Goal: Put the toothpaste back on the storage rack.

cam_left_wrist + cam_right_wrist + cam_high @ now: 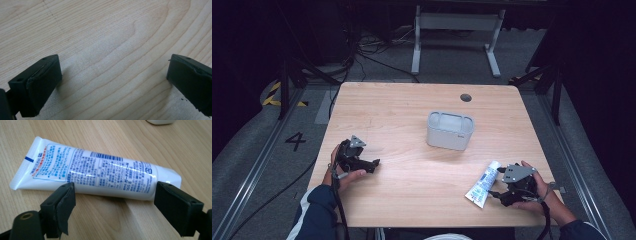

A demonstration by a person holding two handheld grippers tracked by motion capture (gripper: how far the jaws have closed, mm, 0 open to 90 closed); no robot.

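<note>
Right tool [113, 195] open, jaws spread wide and low over the desk [412, 125], just short of the white tube [95, 173] lying flat near the front right corner. Tube set crosswise to the jaws, crimped end to one side, rounder end by the other jaw, printed label facing up. Left tool [112, 82] also open, resting over bare wood at the front left, well apart from the tube. Grey container [450, 130] upright near the middle of the desk, open at the top, probably the place for the tube.

Best way on, as a judgement: ease forward until the tube sits between the pads, close across the body near the middle, not the thin crimp. Squeeze gently, enough to hold without denting. Lift level before swinging toward the container.
</note>
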